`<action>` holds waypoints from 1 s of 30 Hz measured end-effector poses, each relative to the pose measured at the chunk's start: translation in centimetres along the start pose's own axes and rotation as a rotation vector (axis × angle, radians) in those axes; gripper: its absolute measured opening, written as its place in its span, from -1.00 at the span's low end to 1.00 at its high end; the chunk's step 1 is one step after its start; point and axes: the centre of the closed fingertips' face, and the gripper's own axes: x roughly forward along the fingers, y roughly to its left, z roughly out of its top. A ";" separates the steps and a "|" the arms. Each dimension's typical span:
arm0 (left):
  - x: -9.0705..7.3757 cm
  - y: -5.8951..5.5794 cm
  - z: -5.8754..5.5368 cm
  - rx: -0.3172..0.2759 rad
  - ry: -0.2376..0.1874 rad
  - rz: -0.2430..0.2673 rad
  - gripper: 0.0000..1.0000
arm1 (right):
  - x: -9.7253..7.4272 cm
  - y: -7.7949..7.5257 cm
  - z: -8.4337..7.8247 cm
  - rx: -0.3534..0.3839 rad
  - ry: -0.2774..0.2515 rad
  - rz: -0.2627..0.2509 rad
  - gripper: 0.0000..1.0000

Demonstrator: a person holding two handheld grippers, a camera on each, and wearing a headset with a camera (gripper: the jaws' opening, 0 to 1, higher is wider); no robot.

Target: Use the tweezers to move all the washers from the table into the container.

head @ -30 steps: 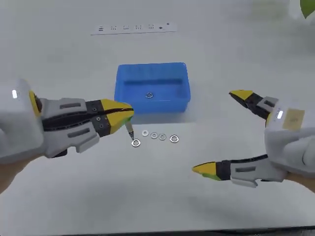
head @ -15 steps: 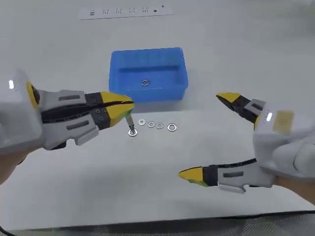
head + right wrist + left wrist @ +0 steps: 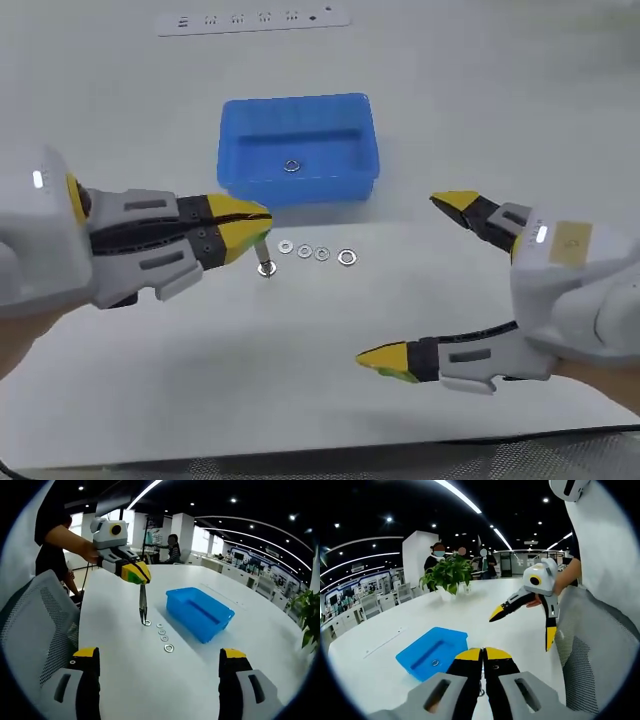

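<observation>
Head view — six washers (image 3: 346, 258), one container (image 3: 297, 188)

An open-plan office: beyond the left gripper (image 3: 483, 651) stand rows of desks (image 3: 342, 624), a potted plant (image 3: 447, 577) (people (image 3: 438, 555) behind it), under strip lights (image 3: 460, 497).

The container (image 3: 297, 187) is bright blue, the washers (image 3: 346, 258) silver, the table (image 3: 300, 360) white. The left gripper (image 3: 262, 222) and the right gripper (image 3: 402, 279) are light grey, with black-and-yellow tips.

Left tool (image 3: 483, 655) grips tweezers (image 3: 481, 689); blue container (image 3: 455, 642) holds one washer (image 3: 435, 662).
</observation>
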 end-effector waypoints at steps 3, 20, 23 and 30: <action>0.0 0.1 0.0 -0.003 -0.003 0.002 -0.92 | 0.1 0.2 0.0 0.001 0.004 0.010 1.00; 0.7 -0.9 -0.3 0.031 0.069 -0.131 -0.92 | 3.3 1.9 1.7 -0.022 -0.010 0.148 0.80; 0.4 -0.7 -0.4 0.055 0.093 -0.138 -0.92 | 4.5 2.4 2.2 -0.049 -0.004 0.187 0.73; -0.4 0.7 -0.9 -0.027 0.069 -0.078 -0.92 | 6.8 3.9 3.4 -0.070 -0.015 0.267 0.58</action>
